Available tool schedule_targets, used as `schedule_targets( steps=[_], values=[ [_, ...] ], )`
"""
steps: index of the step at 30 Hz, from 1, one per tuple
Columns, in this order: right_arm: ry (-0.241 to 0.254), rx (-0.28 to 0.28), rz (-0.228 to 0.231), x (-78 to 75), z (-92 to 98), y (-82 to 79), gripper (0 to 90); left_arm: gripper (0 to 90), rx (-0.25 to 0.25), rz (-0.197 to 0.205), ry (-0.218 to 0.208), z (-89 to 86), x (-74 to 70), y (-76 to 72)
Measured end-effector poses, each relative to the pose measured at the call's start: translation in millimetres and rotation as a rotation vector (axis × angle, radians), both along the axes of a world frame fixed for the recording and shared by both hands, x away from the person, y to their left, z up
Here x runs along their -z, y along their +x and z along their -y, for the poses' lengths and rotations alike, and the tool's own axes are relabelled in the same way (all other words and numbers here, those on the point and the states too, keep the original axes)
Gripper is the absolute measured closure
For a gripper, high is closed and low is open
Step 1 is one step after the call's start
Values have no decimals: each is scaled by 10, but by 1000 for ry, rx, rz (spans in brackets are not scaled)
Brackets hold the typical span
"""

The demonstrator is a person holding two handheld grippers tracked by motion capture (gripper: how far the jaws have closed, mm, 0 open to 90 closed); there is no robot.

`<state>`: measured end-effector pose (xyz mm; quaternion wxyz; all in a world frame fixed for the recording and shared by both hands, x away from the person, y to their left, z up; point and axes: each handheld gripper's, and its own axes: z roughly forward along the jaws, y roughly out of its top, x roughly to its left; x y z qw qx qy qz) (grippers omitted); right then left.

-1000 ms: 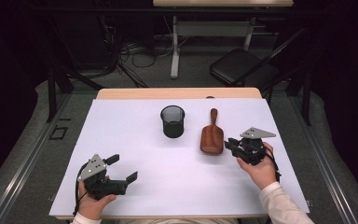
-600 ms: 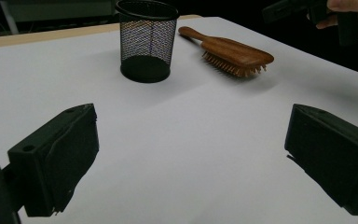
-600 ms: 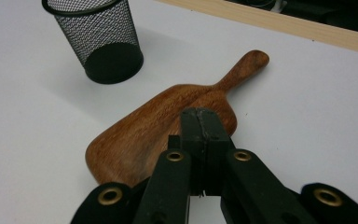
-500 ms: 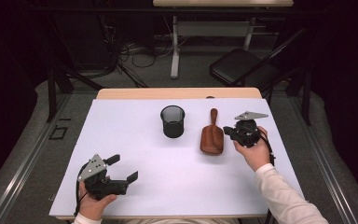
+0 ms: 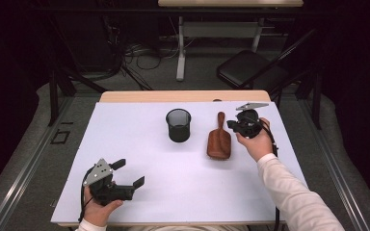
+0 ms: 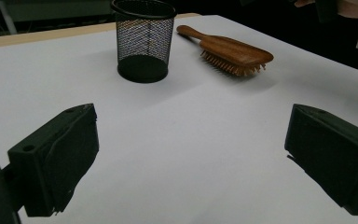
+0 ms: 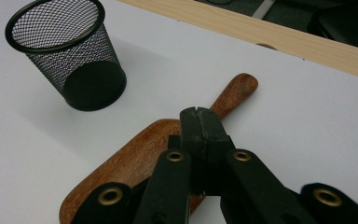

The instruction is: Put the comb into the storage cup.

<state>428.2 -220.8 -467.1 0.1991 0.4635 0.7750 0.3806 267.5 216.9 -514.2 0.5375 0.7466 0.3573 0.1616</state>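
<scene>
A wooden hairbrush (image 5: 219,142) lies bristles down on the white table, its handle pointing to the far edge. A black mesh cup (image 5: 178,125) stands upright to its left. My right gripper (image 5: 230,125) hangs just right of the brush's handle. In the right gripper view its jaws (image 7: 199,114) are shut with nothing between them, over the neck of the hairbrush (image 7: 135,158); whether they touch it I cannot tell. My left gripper (image 5: 129,173) rests open at the near left. Its own view looks between the wide jaws (image 6: 191,126) toward the mesh cup (image 6: 143,42) and hairbrush (image 6: 235,51).
The white table (image 5: 183,197) has a wooden strip (image 5: 173,96) along its far edge. Behind the table stand a black folding chair (image 5: 250,72) and a desk leg with cables on the floor. A long sleeve (image 5: 294,197) runs in from the bottom right.
My right hand has moved away from the near side toward the far edge, coming beside the brush's handle. The left hand, brush and cup have stayed put.
</scene>
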Motion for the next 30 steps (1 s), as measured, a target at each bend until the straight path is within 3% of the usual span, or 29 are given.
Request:
schedule_targets(
  steps=[14,30],
  values=[
    [-2,44,-61,86,-138,276,900,29,5,-5,-1,17,9,60],
    [-51,87,-105,284,-219,569,900,29,1,-3,8,-1,13,41]
  ],
)
